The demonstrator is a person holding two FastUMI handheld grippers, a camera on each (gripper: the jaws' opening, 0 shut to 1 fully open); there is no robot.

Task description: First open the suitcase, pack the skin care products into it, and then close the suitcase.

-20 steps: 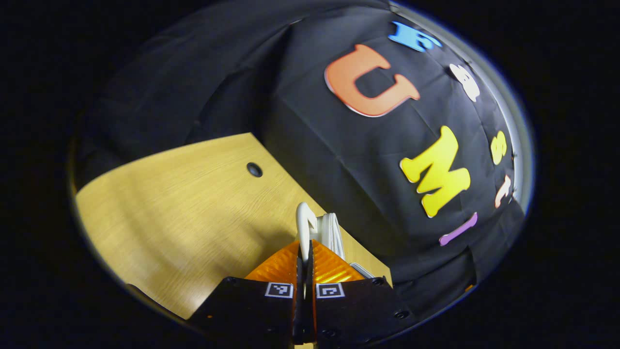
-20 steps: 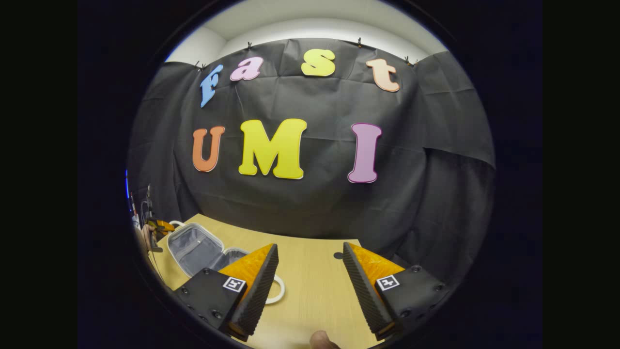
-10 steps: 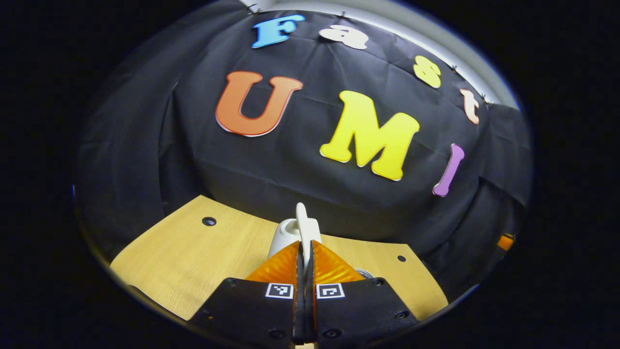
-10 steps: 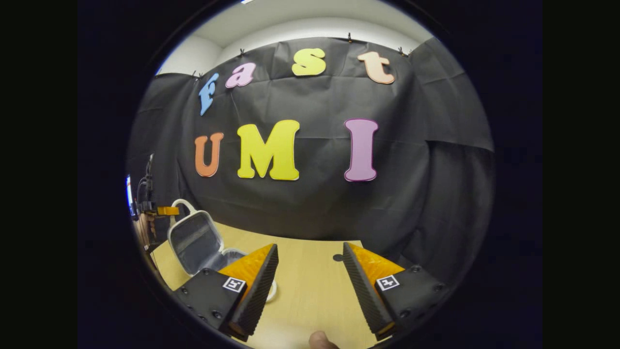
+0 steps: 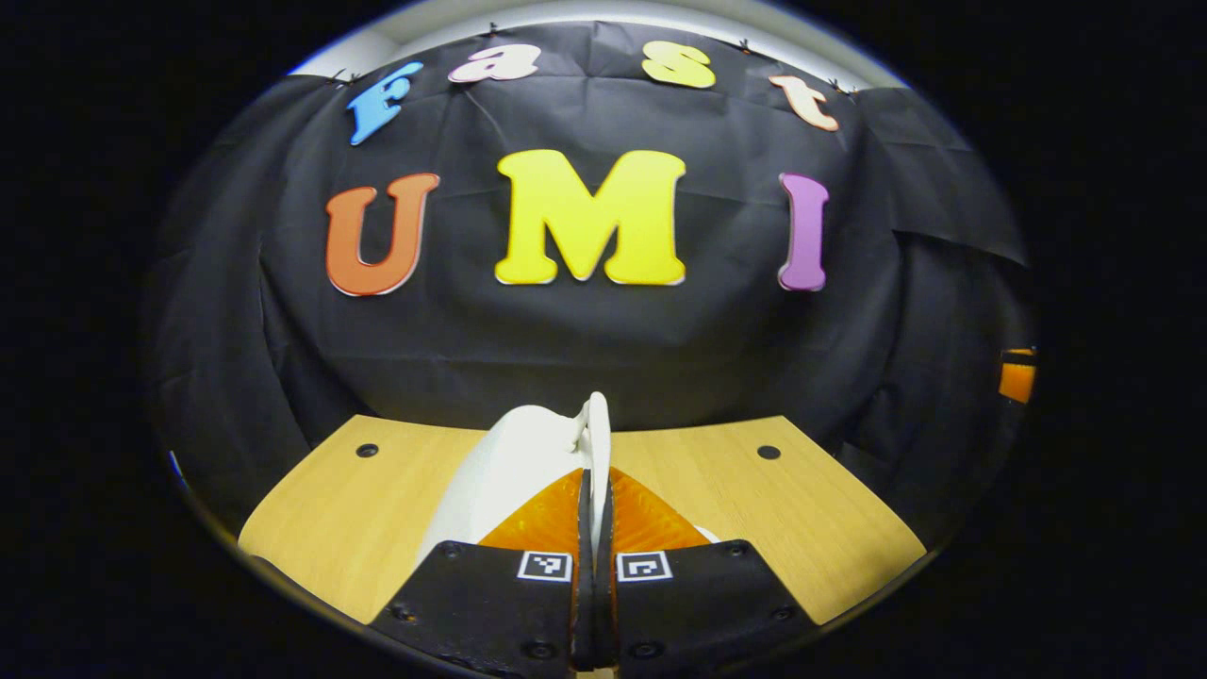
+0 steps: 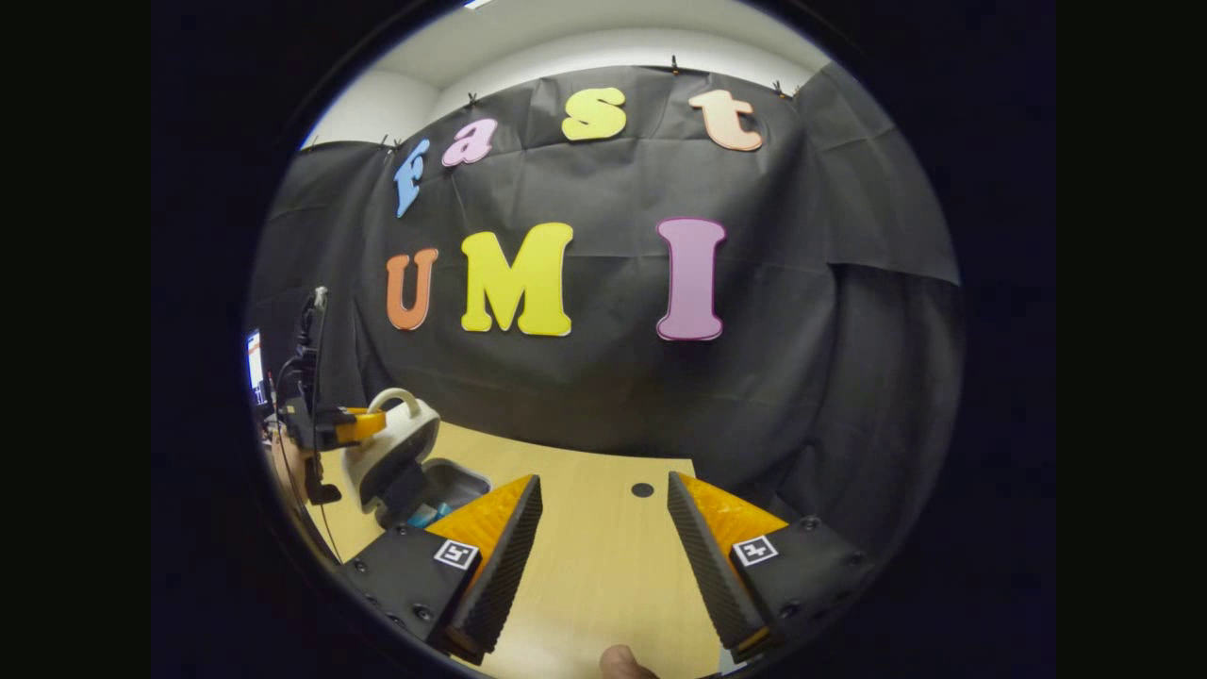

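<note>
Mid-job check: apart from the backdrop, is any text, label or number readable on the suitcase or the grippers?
Suitcase: no text visible.
Square tags on the left hand-held gripper and the right hand-held gripper: coded patterns, no words.
Screen at the left edge of the right gripper view: too small to read.

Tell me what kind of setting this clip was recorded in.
Most likely a staged recording booth, not a home: black cloth wall draped and clipped behind a bare wooden table, with a small white suitcase as the prop and a handheld left gripper clamping its handle.
</note>
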